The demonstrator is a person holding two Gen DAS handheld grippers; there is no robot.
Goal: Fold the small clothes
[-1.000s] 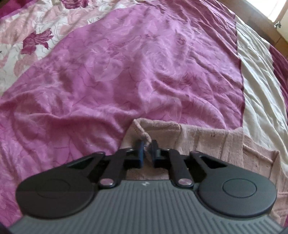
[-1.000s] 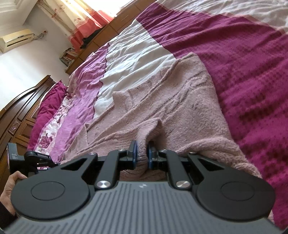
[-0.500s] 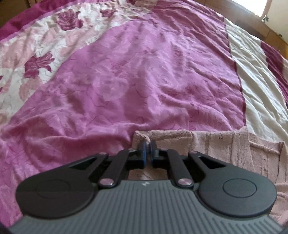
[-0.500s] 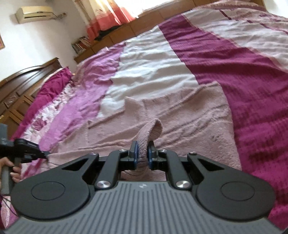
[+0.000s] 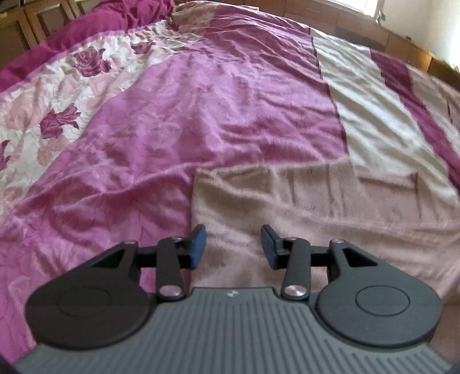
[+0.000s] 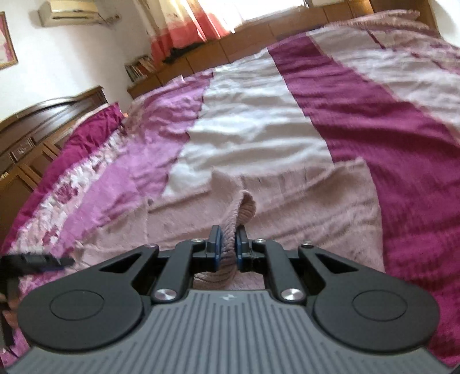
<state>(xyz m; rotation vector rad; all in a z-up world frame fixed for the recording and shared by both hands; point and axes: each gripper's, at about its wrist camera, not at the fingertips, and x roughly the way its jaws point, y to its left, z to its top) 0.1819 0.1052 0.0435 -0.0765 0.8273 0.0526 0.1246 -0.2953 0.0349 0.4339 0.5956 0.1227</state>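
Between the earlier frames and this one the left gripper (image 5: 233,244) let go of the garment corner it had pinched; its jaws were opening, parted with nothing between them. The dusty-pink fuzzy knitted garment (image 5: 302,207) now lay flat just beyond and beneath the blue pads (image 5: 198,244), its near-left corner squared off ahead of the left pad. The view was motion-blurred.

The right gripper (image 6: 228,247) remained clamped nearly shut on a ribbed edge of the same garment (image 6: 287,207). A loop of knit stood up just beyond its fingertips, and more hung between the jaws toward the camera. The rest of the fabric spread out flat beyond the fingers on both sides. The left gripper showed at the far left edge of the right wrist view, blurred.

Risks, as judged:
- With one side free and the other lifted, a further pull from the right could drag the laid corner out of line and skew the fold.
- The loose knit could snag on a pad at release and lift again.
- The satin cover looked slippery, so the garment might slide.

Surface: a bed with a striped magenta, lilac and cream coverlet (image 5: 201,115), rumpled, rose-printed at far left. Room: dark wooden headboard (image 6: 43,120), air conditioner (image 6: 72,11) on a white wall, orange curtains (image 6: 187,26) at a bright window.
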